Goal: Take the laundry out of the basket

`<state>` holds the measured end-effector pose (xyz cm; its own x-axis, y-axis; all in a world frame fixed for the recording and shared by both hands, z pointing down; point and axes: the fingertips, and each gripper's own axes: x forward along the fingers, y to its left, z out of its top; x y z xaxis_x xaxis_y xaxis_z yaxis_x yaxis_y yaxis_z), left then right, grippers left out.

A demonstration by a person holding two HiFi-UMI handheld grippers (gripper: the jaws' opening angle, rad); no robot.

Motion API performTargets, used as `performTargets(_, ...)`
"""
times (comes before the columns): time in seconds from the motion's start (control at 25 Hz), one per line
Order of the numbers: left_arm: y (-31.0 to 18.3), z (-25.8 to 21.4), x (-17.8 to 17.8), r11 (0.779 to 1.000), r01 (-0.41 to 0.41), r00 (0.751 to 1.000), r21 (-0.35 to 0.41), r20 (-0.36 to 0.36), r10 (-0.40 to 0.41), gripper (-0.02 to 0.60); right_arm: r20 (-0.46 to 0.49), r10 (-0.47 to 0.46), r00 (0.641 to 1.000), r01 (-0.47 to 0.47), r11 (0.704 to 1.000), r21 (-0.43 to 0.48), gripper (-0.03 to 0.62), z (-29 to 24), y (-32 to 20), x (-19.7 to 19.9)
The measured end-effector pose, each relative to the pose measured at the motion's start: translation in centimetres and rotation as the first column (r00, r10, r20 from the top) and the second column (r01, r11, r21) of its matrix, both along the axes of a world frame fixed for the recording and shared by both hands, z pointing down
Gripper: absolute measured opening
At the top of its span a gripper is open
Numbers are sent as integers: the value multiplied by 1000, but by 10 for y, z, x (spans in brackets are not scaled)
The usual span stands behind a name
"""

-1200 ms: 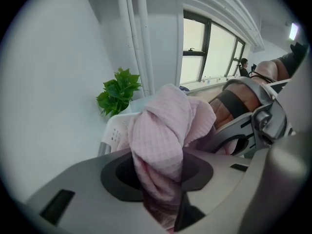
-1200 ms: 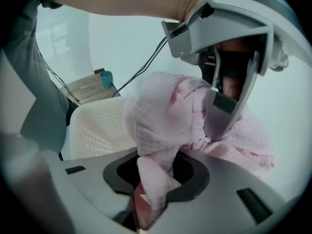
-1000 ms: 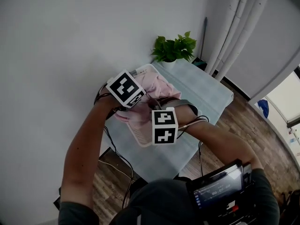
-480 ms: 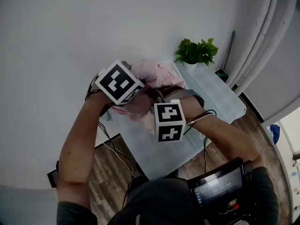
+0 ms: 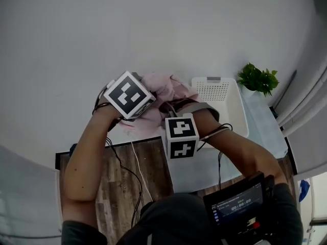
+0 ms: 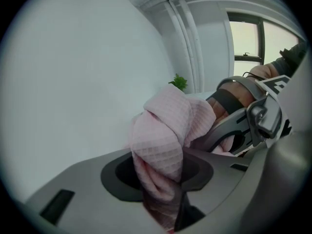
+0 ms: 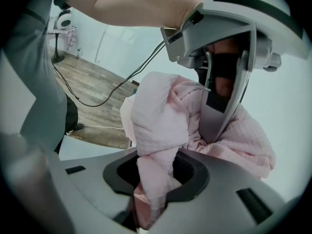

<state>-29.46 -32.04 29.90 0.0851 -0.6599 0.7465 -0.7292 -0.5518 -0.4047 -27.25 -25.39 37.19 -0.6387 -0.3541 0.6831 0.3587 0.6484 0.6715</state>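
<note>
A pink waffle-weave cloth (image 5: 162,92) hangs bunched in the air between both grippers, left of the white laundry basket (image 5: 225,102). My left gripper (image 6: 163,199) is shut on one fold of the pink cloth (image 6: 163,135), which fills its jaws. My right gripper (image 7: 151,204) is shut on another fold of the pink cloth (image 7: 161,126). In the head view the left gripper (image 5: 145,108) and right gripper (image 5: 171,115) sit close together under the cloth. The basket's inside looks bare where it shows.
The basket stands on a table with a pale blue cover (image 5: 204,162). A green potted plant (image 5: 259,78) is at the table's far right. Cables (image 5: 135,162) trail over the wooden floor (image 5: 117,188). A white wall fills the background.
Both grippers have carried the pink cloth up and out of the basket toward the left; the basket now stands apart at the right.
</note>
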Motion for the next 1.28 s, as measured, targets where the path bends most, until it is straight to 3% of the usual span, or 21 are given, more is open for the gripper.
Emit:
performTargets(0.2,68,10,-78,988,148,989,-38,-20,-149,169,-23,-145,989,144,988,-48,124,9,66,-67)
performTargets(0.44,160,23,-146,933,321,942,-162,-47,-333,169,-67,-325,943,310,936,-169,124,11,158,-117)
performTargets(0.64,216,65,-188,898,388,905,-208,-99,-414,169,-140,-413,900,384,903,-191,124,45,210,-149)
performTargets(0.8,247,98,-202,872,420,882,-252,-111,-457,169,-170,-467,868,432,878,-207,124,74,239,-158)
performTargets(1.04,263,112,-203,842,463,852,-278,-121,-509,169,-208,-526,825,486,847,-214,124,85,253,-155)
performTargets(1.28,266,112,-198,827,483,839,-287,-118,-531,169,-209,-550,809,513,833,-205,124,83,255,-147)
